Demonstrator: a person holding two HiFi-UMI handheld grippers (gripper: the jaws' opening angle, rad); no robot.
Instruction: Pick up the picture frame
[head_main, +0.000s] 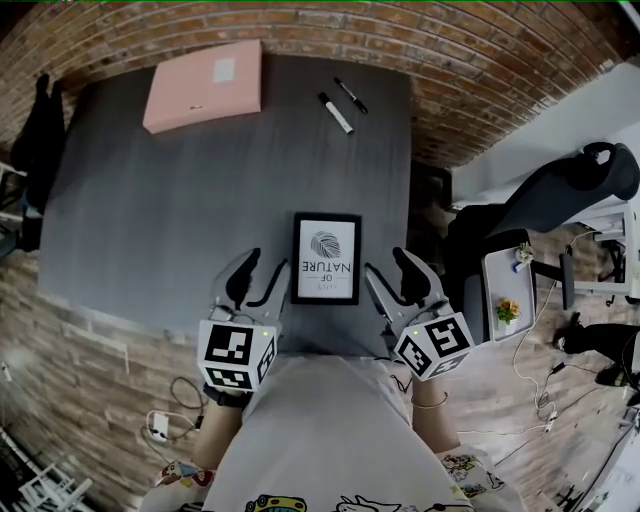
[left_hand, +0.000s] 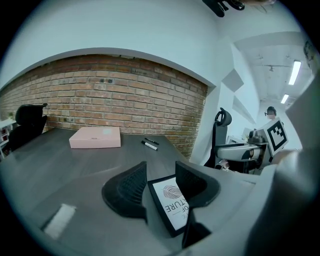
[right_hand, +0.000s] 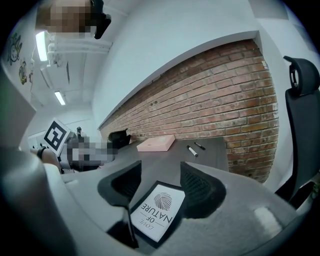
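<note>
The picture frame (head_main: 325, 258) has a black border and a white print with a fingerprint design. It lies flat on the dark grey table (head_main: 150, 230), near the front edge. My left gripper (head_main: 265, 270) is open just left of the frame's near corner. My right gripper (head_main: 390, 268) is open just right of the opposite near corner. In the left gripper view the frame (left_hand: 170, 200) shows between the open jaws of the left gripper (left_hand: 160, 185), partly hidden by the right jaw. In the right gripper view the frame (right_hand: 157, 210) lies low between the spread jaws of the right gripper (right_hand: 159, 186). Neither gripper holds anything.
A flat pink box (head_main: 205, 85) lies at the table's far left. Two markers (head_main: 335, 113) (head_main: 350, 95) lie at the far right. A black office chair (head_main: 545, 205) and a small white cart (head_main: 505, 290) stand right of the table. A brick wall runs behind it.
</note>
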